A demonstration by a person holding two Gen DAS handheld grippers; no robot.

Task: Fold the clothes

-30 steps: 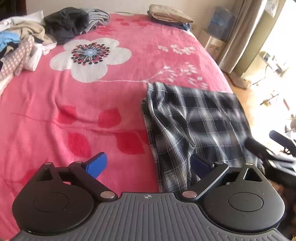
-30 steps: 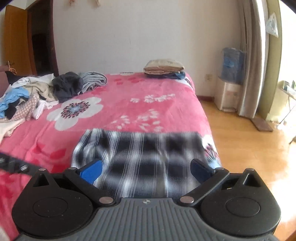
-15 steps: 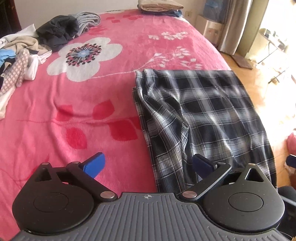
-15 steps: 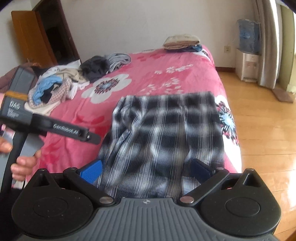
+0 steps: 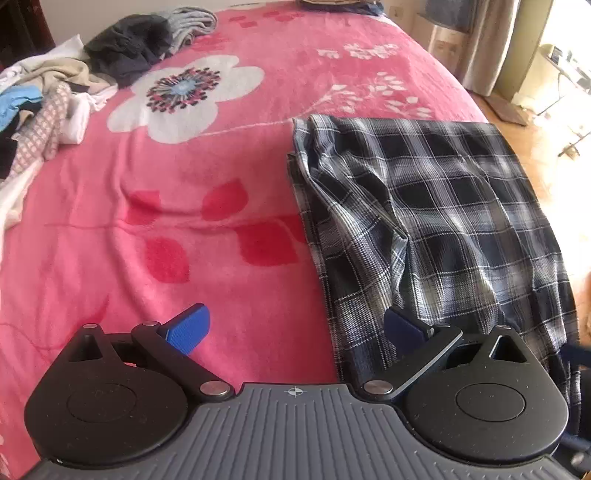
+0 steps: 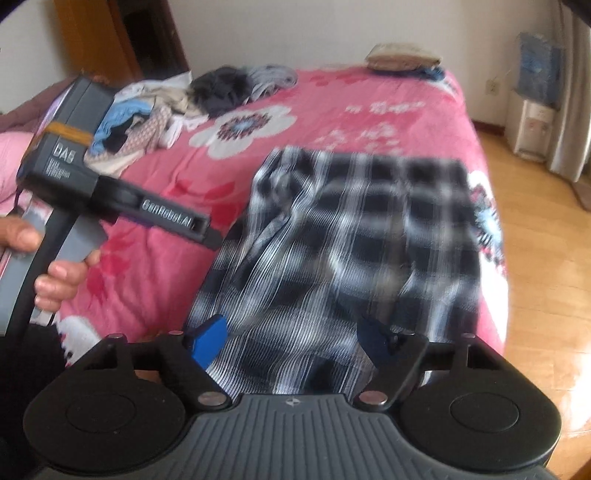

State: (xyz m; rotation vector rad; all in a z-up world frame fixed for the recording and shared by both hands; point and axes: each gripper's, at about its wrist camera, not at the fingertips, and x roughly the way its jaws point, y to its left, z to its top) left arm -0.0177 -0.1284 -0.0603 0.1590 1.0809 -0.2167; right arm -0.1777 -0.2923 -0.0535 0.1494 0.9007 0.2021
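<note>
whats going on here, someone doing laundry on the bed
A person holds a two-finger gripper in each hand over a plaid garment spread on the pink bedspread. The left gripper is open at its near edge. The right gripper is closing its jaws above the cloth, not yet pinching it. Unfolded clothes wait behind.

The blanket (image 5: 184,192) on the bed was bright pink, printed with a large white flower (image 5: 186,96) whose centre was dark with a blue middle, red petal shapes (image 5: 267,243) and small white sprigs (image 5: 380,98). The garment (image 5: 436,221) spread on it was a plaid of black, navy and white checks. The heap of clothes (image 5: 44,99) showed white, beige, light blue and a pink-and-white check, with a charcoal piece (image 5: 129,48) and a grey ribbed one (image 5: 194,20) beside it. Both grippers had black bodies and blue finger pads (image 5: 188,328), and the floor (image 6: 546,258) was honey-coloured wood.
</note>
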